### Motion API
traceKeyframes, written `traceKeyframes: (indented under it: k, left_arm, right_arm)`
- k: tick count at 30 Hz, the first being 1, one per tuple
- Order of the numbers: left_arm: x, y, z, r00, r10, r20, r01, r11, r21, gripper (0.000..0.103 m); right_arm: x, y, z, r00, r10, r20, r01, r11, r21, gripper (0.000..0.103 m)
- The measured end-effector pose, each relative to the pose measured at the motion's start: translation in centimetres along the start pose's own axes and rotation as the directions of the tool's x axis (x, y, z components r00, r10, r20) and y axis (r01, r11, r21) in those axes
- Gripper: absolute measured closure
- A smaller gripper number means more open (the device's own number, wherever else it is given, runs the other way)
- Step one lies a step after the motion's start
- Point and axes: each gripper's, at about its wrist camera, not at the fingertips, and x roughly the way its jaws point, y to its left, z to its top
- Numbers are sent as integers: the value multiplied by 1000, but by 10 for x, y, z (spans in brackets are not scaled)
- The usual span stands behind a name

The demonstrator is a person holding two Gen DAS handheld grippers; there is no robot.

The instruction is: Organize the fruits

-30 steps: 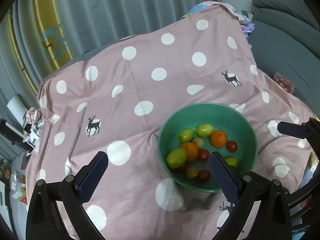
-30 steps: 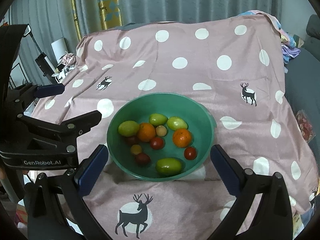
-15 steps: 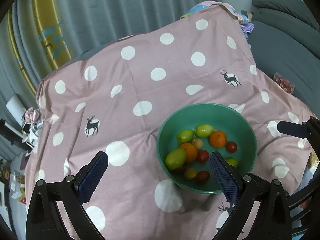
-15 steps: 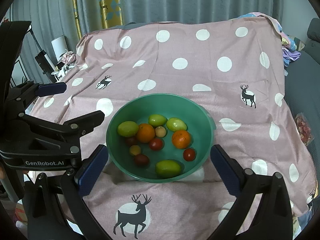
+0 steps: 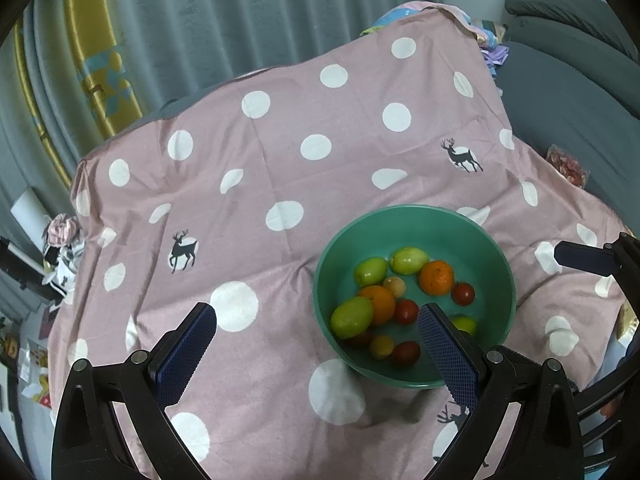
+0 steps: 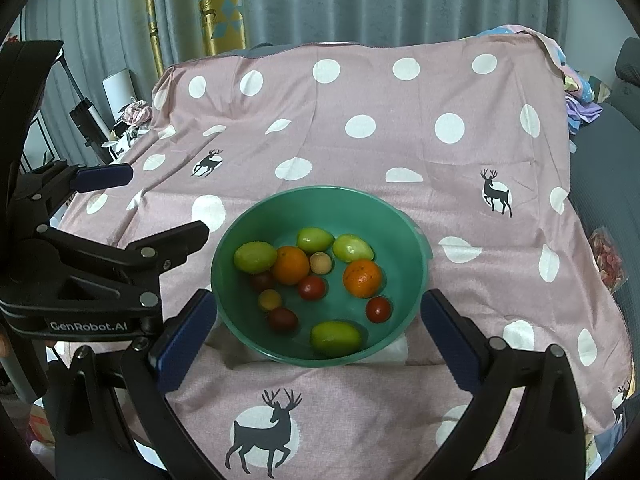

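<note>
Lower left of the right wrist view, the left gripper (image 6: 120, 208) hangs open and empty. At centre the bowl (image 6: 240, 240) holds all the fruit (image 6: 290, 265). The right gripper (image 6: 316, 336), spread wide, straddles it; round fruit may slip or the bowl may skid on loose cloth (image 6: 400, 92).

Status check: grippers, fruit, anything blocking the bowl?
Left gripper open, empty; right gripper open, empty. All fruit in green bowl on polka-dot cloth. Nothing blocking the bowl.
</note>
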Motion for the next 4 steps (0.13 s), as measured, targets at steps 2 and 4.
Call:
traceKeyframes:
  k: [2, 4]
  left_arm:
    - [1, 1, -1, 1000, -4, -2, 4, 1000, -3, 3]
    - [1, 1, -2, 1000, -1, -1, 1, 1000, -2, 3]
  right_arm:
    - [0, 0, 0, 1000, -1, -1, 1, 1000, -2, 0]
    - [0, 0, 0, 1000, -1, -1, 1, 1000, -1, 0]
